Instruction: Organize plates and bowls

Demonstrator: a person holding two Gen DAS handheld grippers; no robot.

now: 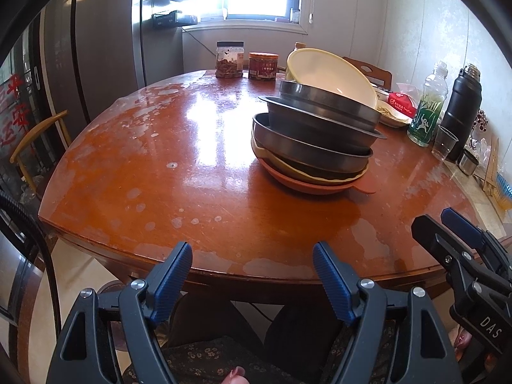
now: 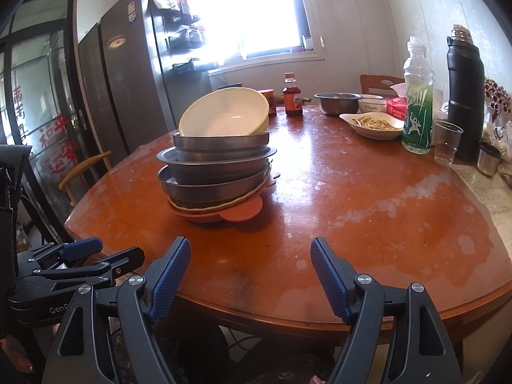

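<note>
- Left tool (image 1: 252,256) spread wide, nothing between the pads, held over the near edge of the table (image 1: 192,160).
- Right tool (image 2: 251,252) likewise spread and empty, also at the near edge.
- Stack of metal pans (image 1: 313,134) on an orange plate (image 1: 307,185), mid-table, well apart from both tools.
- Cream bowl (image 1: 332,76) tilted on top of the stack.
- Green bottle (image 2: 417,108), black flask (image 2: 465,96) and clear cup (image 2: 446,147) grouped at the table's right side.

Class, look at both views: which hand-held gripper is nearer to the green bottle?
Right. The right hand-held gripper hangs over the table's near edge on the green bottle's side; the left hand-held gripper sits further over, beyond the dish stack.
</note>
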